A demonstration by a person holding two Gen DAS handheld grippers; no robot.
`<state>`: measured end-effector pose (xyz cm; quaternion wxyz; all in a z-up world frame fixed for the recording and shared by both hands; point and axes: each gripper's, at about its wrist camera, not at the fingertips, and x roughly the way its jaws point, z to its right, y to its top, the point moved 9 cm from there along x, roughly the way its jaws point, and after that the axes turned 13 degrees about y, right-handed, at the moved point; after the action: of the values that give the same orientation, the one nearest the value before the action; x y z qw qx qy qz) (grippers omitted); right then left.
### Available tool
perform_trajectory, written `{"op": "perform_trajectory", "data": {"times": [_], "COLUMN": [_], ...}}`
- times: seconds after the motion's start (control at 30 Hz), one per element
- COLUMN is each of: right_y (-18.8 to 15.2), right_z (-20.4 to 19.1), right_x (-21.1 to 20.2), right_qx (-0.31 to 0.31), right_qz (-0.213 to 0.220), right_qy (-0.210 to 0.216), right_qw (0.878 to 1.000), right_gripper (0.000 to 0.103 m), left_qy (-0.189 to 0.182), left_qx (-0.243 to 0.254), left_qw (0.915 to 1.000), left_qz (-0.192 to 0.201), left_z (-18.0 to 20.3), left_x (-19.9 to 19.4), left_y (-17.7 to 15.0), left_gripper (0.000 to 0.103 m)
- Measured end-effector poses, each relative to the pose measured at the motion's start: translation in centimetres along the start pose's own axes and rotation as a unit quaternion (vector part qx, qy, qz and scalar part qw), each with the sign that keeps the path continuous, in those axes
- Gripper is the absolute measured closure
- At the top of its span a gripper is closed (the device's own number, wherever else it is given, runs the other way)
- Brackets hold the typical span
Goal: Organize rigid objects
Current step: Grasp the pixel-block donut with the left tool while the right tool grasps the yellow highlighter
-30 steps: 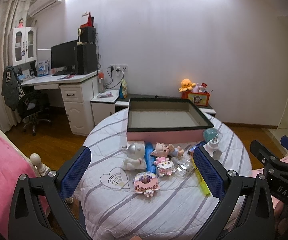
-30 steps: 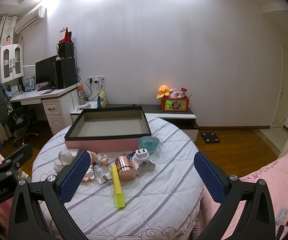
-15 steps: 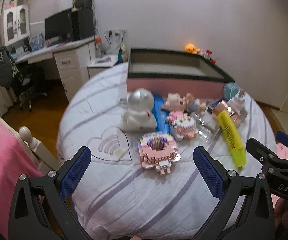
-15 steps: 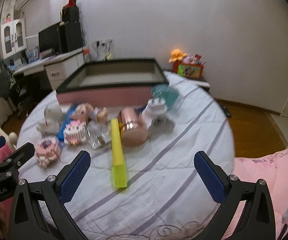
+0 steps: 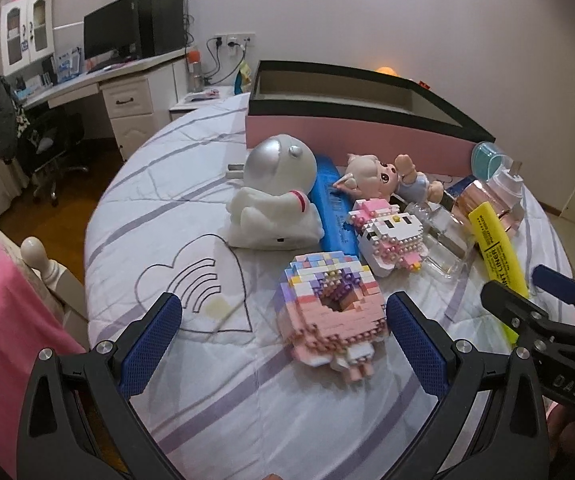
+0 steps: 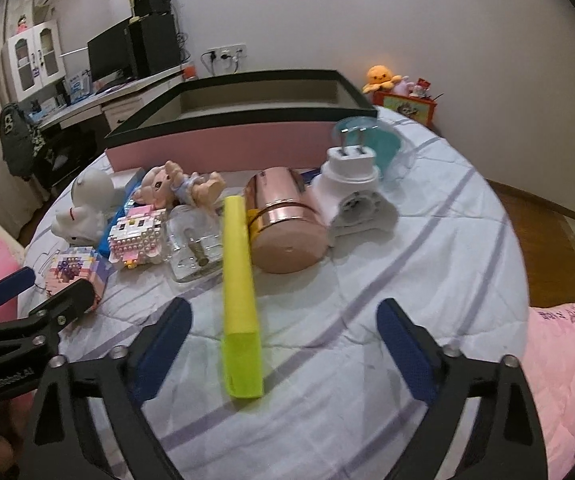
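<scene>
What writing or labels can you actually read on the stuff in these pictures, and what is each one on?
"LINER", with a blurred word before it: on the yellow highlighter.
"DAS": on the right gripper body.
Lettering on the left gripper body: too blurred.
Print on the blue case: too small.

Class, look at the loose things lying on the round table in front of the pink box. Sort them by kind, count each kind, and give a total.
Brick-built models: 2, a pastel ring and a pink-and-white cat
Figures: 2, a white astronaut and a doll
Containers: 3, a rose-gold tin, a clear bottle, a teal cup
Long boxes: 2, yellow and blue
Plug adapter: 1
Total: 10
</scene>
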<state>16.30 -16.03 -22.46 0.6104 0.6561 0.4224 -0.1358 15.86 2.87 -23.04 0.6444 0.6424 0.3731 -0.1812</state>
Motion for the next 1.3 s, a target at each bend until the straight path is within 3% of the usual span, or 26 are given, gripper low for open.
{"op": "perform_trajectory", "data": {"times": [0.07,0.17,0.27,0.3,0.33,0.5,0.87,1.07,1.3], "right_y": [0.2,0.4,0.5,0.5,0.4,0.4,0.6,-0.6,0.0], "right_z": [-0.2,-0.5,-1.1,-1.3,-1.5,-2.0,-2.1,-1.7,-1.7], "right_x": [0.6,1.1,1.2,1.2,1.1,0.6,-1.7,0.1,1.3], "right_qx": [-0.003,-0.010,-0.020,-0.022,-0.023,-0.017,-0.005,0.002,-0.004], "right_qz": [-0.009,-0.010,-0.011,-0.012,-0.011,-0.003,0.014,-0.028,-0.053], "right_qy": [0.004,0.014,0.027,0.031,0.037,0.056,0.086,0.077,0.071], "right_qw": [1.000,1.000,0.999,0.999,0.999,0.998,0.996,0.997,0.996], "right_gripper": [0.037,0.052,0.072,0.078,0.085,0.085,0.085,0.085,0.064], "left_qy": [-0.009,-0.019,-0.038,-0.046,-0.053,-0.076,-0.086,-0.085,-0.087], "left_qx": [0.000,0.007,0.011,0.015,0.019,0.017,0.018,0.024,0.029], "left_qw": [1.0000,0.9998,0.9991,0.9987,0.9983,0.9968,0.9953,0.9955,0.9953], "left_qz": [-0.003,0.003,0.015,0.018,0.020,0.018,0.041,0.033,0.031], "left_z": [0.4,0.7,1.1,1.3,1.7,1.6,1.4,1.4,1.9], "left_x": [0.5,0.7,0.2,0.0,-0.4,-0.8,-3.4,-3.1,-2.9], "left_y": [0.0,-0.1,-0.3,-0.2,-0.2,0.0,0.3,-0.2,-0.5], "left_gripper": [0.000,0.003,0.027,0.045,0.054,0.054,0.054,0.054,0.054]}}
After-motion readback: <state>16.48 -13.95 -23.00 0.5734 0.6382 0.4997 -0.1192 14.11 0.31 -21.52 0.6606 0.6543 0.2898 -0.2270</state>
